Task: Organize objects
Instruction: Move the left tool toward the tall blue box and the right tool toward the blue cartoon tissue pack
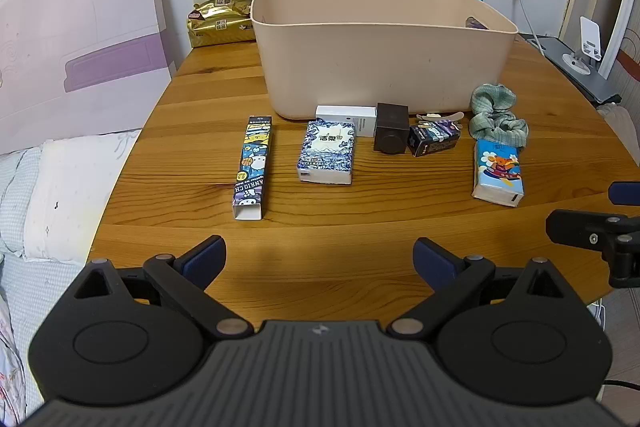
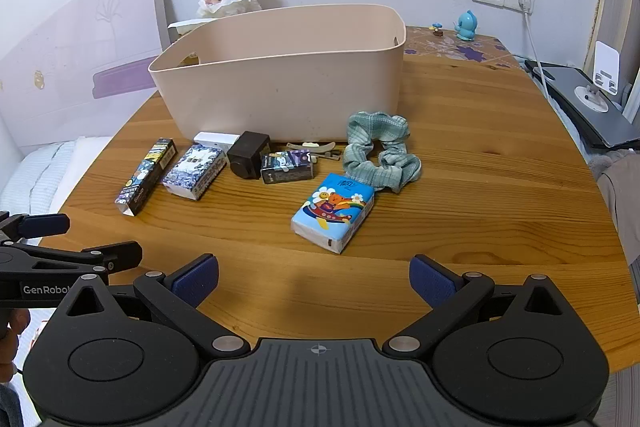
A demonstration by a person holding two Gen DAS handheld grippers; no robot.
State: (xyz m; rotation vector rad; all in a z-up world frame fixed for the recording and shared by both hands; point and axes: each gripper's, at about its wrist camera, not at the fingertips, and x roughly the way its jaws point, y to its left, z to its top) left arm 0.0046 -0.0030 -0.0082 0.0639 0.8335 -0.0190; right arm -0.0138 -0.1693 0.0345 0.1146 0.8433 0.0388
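Hovering wide open and empty, left gripper [image 1: 319, 259] and right gripper [image 2: 314, 277] face the beige bin [image 1: 384, 67] beyond a row of small packets ahead.

Bright, even indoor light, soft shadows beneath the tongs, sharp focus throughout, strong fisheye bending with dark corners.
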